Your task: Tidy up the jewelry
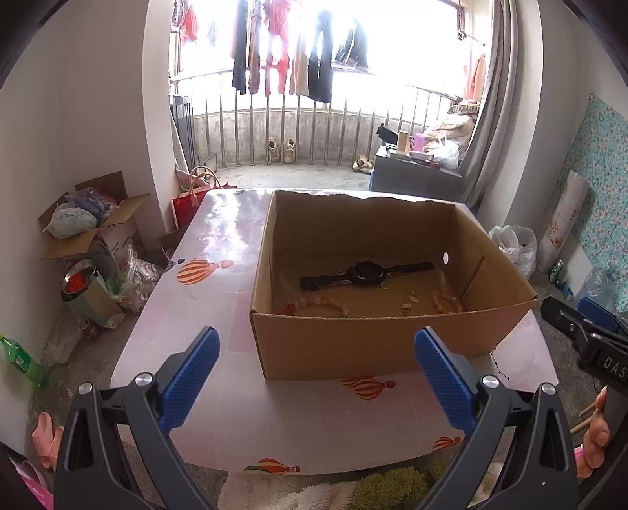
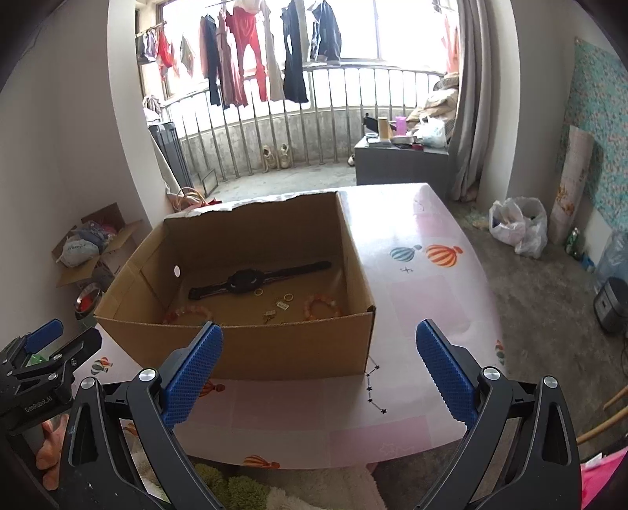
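A: Left gripper (image 1: 316, 355) and right gripper (image 2: 320, 349)?
B: Both jaws wide, empty. Watch (image 1: 367, 271), bracelets (image 1: 314, 304) lie inside box (image 1: 353, 341) on surface (image 1: 219, 251).
A: Differences?
B: Only right view shows star chain (image 2: 373, 386) fully; left shows bottle (image 1: 21, 361).

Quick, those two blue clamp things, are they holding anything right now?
Left hand-held gripper: open, empty.
Right hand-held gripper: open, empty.

Daylight is blowing out the balcony window (image 2: 392, 35) — laundry (image 2: 251, 59) hanging above railing (image 2: 353, 110), grey curtain (image 2: 467, 98) framing white walls (image 2: 70, 137).
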A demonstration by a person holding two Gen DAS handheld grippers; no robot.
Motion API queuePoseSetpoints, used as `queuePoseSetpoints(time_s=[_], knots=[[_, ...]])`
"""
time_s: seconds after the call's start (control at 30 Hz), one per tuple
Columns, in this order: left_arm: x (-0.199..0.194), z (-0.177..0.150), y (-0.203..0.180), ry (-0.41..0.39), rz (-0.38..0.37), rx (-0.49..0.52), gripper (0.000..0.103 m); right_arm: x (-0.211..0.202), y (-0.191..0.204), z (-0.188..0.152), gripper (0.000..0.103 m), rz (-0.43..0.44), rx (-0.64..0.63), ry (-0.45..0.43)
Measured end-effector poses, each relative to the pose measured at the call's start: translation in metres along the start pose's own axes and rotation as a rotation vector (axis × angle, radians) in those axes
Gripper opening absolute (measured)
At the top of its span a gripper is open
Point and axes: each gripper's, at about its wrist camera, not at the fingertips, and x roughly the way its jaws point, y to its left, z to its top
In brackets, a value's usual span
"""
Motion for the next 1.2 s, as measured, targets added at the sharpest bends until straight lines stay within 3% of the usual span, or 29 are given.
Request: queuePoseSetpoints(time_s=[0.2,0.4,0.7,1.2], knots=[[0.023,-0.006,-0.012,0.104,0.044,0.022,0.097,0.014,0.018,-0.012,0.095,-0.001,-0.026,0.084],[0.039,-0.014,-0.019,0.207,0.001,-0.003,0.097,0.027,0.021,-0.022,0.095,-0.041,-0.049,0.151],[0.052,-0.014,-0.015,0.261,0.047,-0.02,0.097,0.033,0.021,-0.025,0.095,-0.045,-0.05,0.182],[0.058,-0.015,-0.015,0.28,0.064,-0.014,0.097,0.037,0.028,-0.025,0.095,-0.032,-0.065,0.202]])
